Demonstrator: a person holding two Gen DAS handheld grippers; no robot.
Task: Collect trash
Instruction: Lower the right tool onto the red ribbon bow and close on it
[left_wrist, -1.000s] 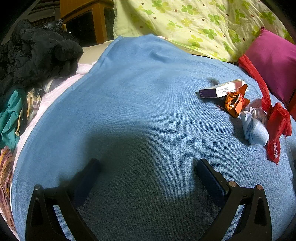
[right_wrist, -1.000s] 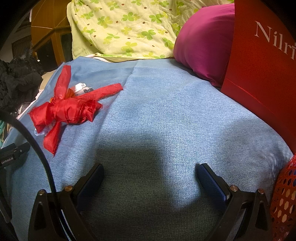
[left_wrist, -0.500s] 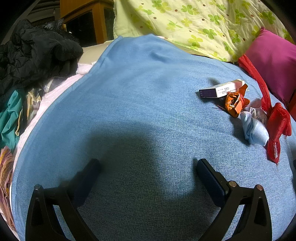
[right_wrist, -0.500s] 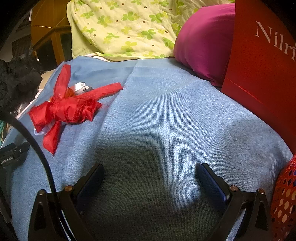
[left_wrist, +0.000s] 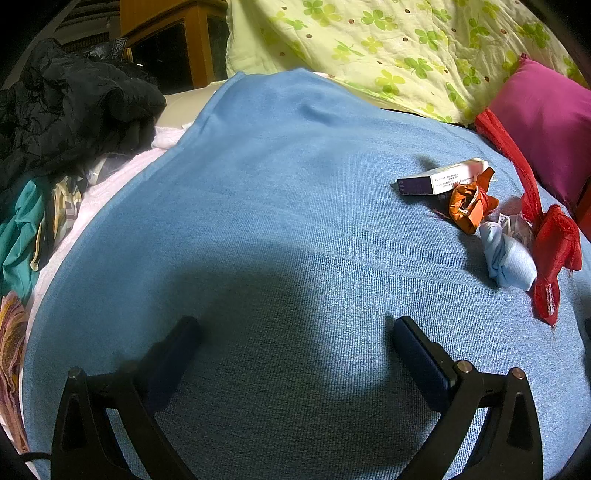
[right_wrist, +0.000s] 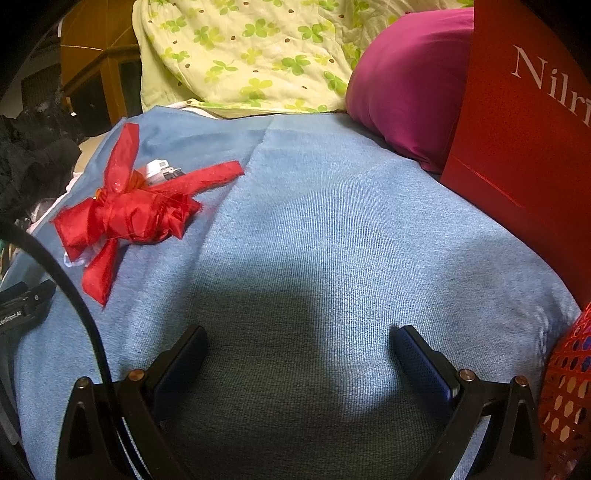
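Note:
A small heap of trash lies on the blue blanket (left_wrist: 280, 206): a white and purple carton (left_wrist: 441, 181), a crumpled orange wrapper (left_wrist: 469, 206), a pale blue wad (left_wrist: 508, 260) and a red ribbon bow (left_wrist: 554, 247). My left gripper (left_wrist: 295, 339) hovers open over bare blanket, well to the left of and nearer than the heap. In the right wrist view the red ribbon bow (right_wrist: 125, 218) sits at the upper left with the carton (right_wrist: 159, 171) partly hidden behind it. My right gripper (right_wrist: 301, 349) is open and holds nothing, to the right of the bow.
Dark clothes (left_wrist: 66, 110) and other fabrics pile up at the left bed edge. A clover-print quilt (left_wrist: 388, 51) and a magenta pillow (right_wrist: 406, 81) lie at the back. A red paper bag (right_wrist: 524, 140) stands at the right, with a red mesh basket (right_wrist: 569, 398) below it.

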